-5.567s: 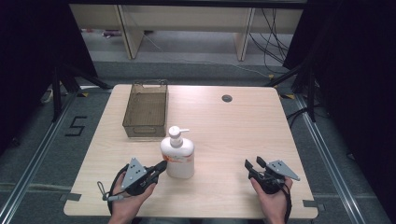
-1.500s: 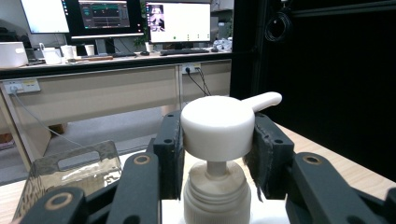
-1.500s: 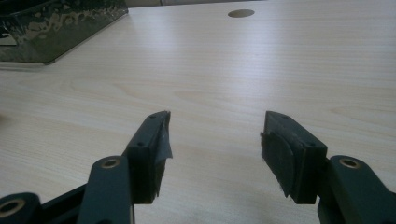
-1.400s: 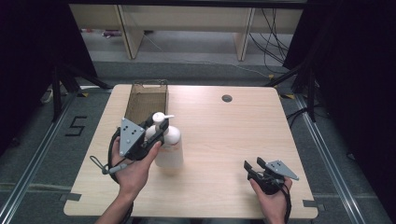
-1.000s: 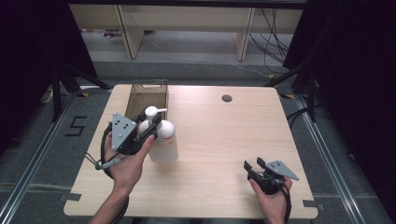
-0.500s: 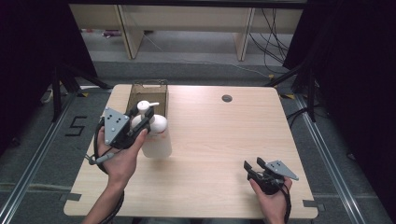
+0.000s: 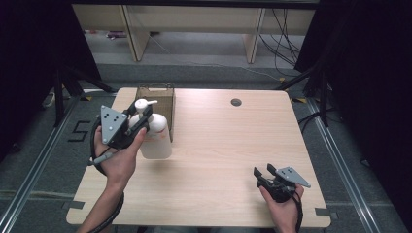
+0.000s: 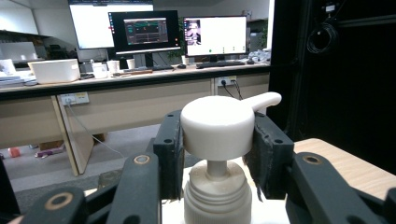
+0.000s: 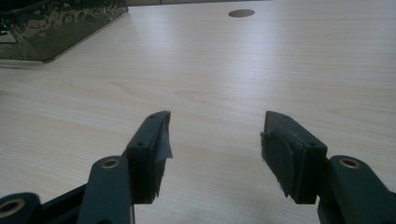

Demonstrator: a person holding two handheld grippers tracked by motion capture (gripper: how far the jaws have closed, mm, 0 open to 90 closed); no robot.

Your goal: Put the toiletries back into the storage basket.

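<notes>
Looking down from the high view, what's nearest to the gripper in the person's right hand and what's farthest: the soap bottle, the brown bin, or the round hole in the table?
From the right gripper:
1. Soap bottle, to its left, held up by the left gripper.
2. Round hole, toward the table's far edge.
3. Brown bin, far-left.
The first two are close to call.

On floor (image 7: 58,145) left of table (image 7: 228,145), a taped figure "5" (image 7: 79,131) in black. On pump bottle (image 7: 156,138), a faint orange mark, too small to read. On monitors (image 8: 144,32) in left gripper view, windows and lines of text, too blurred to read. No other readable text, brand or number anywhere.
</notes>
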